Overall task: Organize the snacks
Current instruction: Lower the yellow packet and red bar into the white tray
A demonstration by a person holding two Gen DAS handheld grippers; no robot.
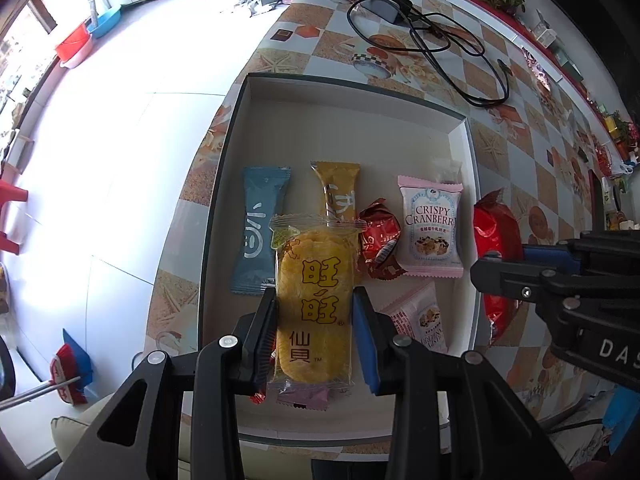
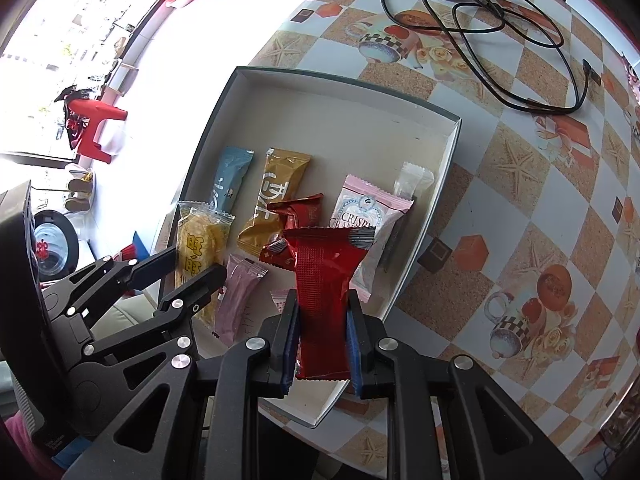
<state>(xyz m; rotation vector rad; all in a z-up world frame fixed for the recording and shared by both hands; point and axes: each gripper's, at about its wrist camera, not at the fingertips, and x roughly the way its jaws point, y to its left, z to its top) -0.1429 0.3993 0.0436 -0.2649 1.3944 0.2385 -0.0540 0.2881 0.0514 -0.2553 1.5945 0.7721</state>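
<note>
A shallow white box (image 1: 352, 92) (image 2: 332, 80) on the patterned table holds several snack packets. My left gripper (image 1: 314, 308) is shut on a yellow rice cracker packet (image 1: 314, 300) (image 2: 198, 248) and holds it over the box's near part. My right gripper (image 2: 322, 312) (image 1: 500, 272) is shut on a red snack packet (image 2: 326, 292) (image 1: 496, 232) at the box's right side. In the box lie a blue packet (image 1: 260, 232), a gold packet (image 1: 338, 188), a small red packet (image 1: 380, 240), a pink cranberry packet (image 1: 432, 228) and a purple packet (image 2: 236, 300).
A black cable and charger (image 1: 420, 28) (image 2: 480, 12) lie on the table (image 1: 520, 128) beyond the box. The table edge runs along the box's left side, with bright floor below. A red stool (image 2: 96, 124) stands on the floor.
</note>
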